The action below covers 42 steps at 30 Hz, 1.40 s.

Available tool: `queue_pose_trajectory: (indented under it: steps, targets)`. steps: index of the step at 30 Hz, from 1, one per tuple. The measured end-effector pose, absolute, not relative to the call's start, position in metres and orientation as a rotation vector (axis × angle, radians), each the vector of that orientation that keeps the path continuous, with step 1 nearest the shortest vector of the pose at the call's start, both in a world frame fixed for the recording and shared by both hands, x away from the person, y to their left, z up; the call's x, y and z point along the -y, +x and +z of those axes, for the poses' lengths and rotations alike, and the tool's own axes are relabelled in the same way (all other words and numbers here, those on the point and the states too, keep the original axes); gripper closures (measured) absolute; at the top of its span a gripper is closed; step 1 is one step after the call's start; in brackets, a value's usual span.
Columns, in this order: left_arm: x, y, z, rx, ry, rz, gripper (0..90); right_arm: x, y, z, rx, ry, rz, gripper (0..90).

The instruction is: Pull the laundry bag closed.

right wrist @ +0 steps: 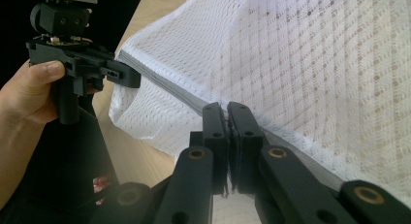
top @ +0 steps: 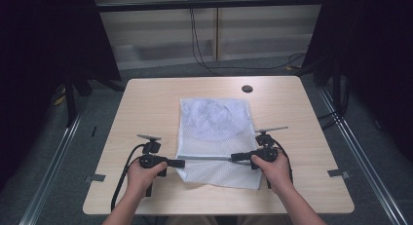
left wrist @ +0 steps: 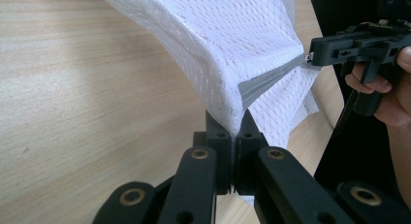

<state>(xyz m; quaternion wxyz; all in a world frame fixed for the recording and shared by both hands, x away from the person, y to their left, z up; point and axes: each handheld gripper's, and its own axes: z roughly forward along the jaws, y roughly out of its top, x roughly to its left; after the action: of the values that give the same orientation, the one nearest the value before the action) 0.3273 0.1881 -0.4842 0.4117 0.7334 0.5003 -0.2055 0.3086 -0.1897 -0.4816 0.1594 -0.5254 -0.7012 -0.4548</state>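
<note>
Mesh bag (top: 214, 132): white, open-weave, rectangular, with a grey band (top: 207, 158) running across it near its near end. Position: middle of the desk (top: 146, 103), slightly toward the near edge; far portion lies flat, while the near portion is lifted along the grey band and drapes back down toward the near edge.

Long axis: runs from the near edge toward the far edge of the desk. The grey band lies crosswise, parallel to the near edge. Which end is the mouth cannot be told for certain; the band near the person suggests a zip or closure there.

Left claw (top: 181, 162): closed on the left end of the grey band; in the left gripper view its jaws meet with the mesh and band pinched between them (left wrist: 236, 129).

Right claw (top: 234, 157): closed on the right end of the same band; the right gripper view shows jaws pressed together over it (right wrist: 226, 118).

Reason for the hold, by judgement: gripping opposite ends pulls the band taut and straight between both claws, keeping the limp fabric controlled and off the desk, likely for folding or repositioning.

Surroundings: small dark round cap (top: 247, 88) near the far right of the desk, well apart from the bag. Cables (top: 199, 45) hang beyond the far edge.
</note>
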Motion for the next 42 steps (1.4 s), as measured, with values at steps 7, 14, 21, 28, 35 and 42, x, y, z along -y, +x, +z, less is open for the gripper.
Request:
queue_pose_trajectory:
  steps: [7,14,21,28,35,42]
  targets:
    - [-0.188,0.326,-0.483,-1.266,1.846,-0.522,88.6,0.190,0.308,-0.481,2.016,-1.500,-1.300,86.7]
    - [-0.188,0.326,-0.483,-1.261,1.852,-0.522,88.6,0.191,0.307,-0.482,2.013,-1.495,-1.302,86.7]
    - [-0.188,0.325,-0.482,-1.269,1.837,-0.526,88.6,0.195,0.307,-0.483,2.005,-1.505,-1.303,86.7]
    - [-0.190,0.325,-0.481,-1.267,1.841,-0.519,88.6,0.194,0.308,-0.482,2.008,-1.504,-1.300,86.7]
    - [-0.191,0.325,-0.481,-1.263,1.842,-0.523,88.6,0.195,0.307,-0.480,2.018,-1.506,-1.297,86.7]
    - [-0.192,0.327,-0.482,-1.271,1.839,-0.529,88.6,0.202,0.304,-0.481,2.016,-1.526,-1.308,86.7]
